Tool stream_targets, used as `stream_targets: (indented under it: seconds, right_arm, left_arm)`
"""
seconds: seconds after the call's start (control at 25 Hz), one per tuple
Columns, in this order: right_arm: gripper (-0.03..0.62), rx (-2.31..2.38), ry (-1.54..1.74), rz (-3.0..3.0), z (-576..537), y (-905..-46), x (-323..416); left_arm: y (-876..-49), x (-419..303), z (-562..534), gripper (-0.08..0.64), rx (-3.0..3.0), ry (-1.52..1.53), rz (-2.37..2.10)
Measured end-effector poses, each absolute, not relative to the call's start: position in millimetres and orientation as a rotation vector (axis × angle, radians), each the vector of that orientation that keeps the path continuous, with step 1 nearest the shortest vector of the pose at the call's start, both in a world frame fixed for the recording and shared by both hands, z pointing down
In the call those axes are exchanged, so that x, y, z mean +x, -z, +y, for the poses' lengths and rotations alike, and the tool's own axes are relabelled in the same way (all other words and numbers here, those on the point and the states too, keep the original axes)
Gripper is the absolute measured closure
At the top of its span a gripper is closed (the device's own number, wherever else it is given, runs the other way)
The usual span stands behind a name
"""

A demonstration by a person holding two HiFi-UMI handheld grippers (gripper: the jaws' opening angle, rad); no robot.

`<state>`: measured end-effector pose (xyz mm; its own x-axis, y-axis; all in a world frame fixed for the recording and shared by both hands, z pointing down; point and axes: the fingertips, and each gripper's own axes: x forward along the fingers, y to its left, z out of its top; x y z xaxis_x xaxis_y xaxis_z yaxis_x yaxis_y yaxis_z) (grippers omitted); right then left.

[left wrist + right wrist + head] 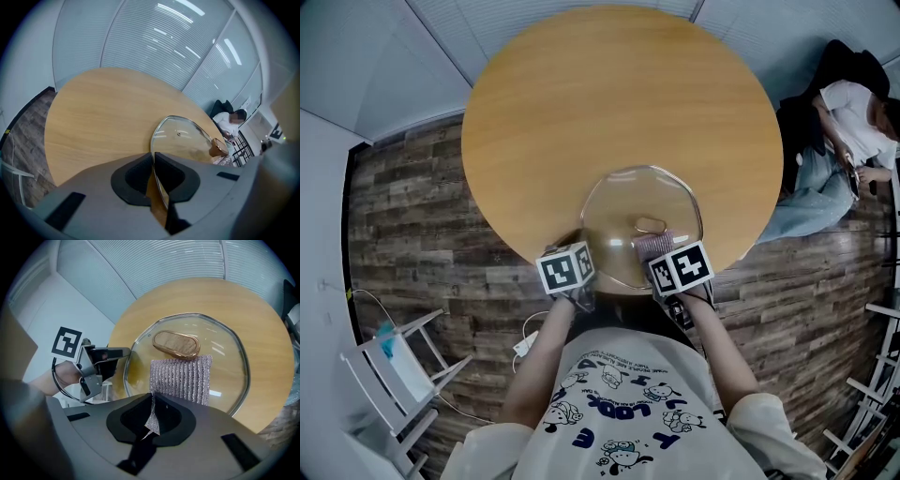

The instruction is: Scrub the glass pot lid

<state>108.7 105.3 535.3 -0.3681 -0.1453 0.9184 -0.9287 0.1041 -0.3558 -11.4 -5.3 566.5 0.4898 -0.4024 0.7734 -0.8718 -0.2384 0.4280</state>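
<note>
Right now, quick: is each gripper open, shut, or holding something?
Left gripper: shut on the rim of the glass lid.
Right gripper: shut on a corner of the scrub pad.

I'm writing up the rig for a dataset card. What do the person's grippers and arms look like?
The left gripper and right gripper have grey bodies with black-lined recesses around the jaws. The left cube and right cube are white with black square markers. The person wears a pale short-sleeved T-shirt with cartoon prints; forearms are bare.

Clear glass pot lid (225, 359), wooden knob (176, 344) up, silvery cloth (180, 378) on it
</note>
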Motion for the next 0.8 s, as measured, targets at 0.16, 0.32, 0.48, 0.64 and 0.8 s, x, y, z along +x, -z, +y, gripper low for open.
stream_targets:
  seconds: [0.16,0.32,0.48,0.64,0.8]
  right_arm:
    - [0.551,1.05,-1.328,-1.652,101.1,-534.8,100.0]
    - [0.551,1.038,-1.327,-1.655,100.1,-534.7,95.6]
    - [0.551,1.025,-1.336,-1.67,98.6,-535.8,87.6]
    - [0.551,1.015,-1.334,-1.681,97.3,-536.6,79.9]
    - [0.551,0.998,-1.326,-1.691,93.4,-537.2,73.8]
  left_arm:
    - [-565.6,-11.3,-6.8,0.529,1.837,-0.652,-1.065]
    - [-565.4,-11.8,-6.8,0.529,1.835,-0.648,-1.065]
    - [-566.0,-12.2,-6.4,0.529,1.833,-0.647,-1.065]
    - [-566.2,-11.6,-5.5,0.529,1.836,-0.647,-1.063]
    - [-566.3,-11.7,-6.7,0.529,1.835,-0.643,-1.062]
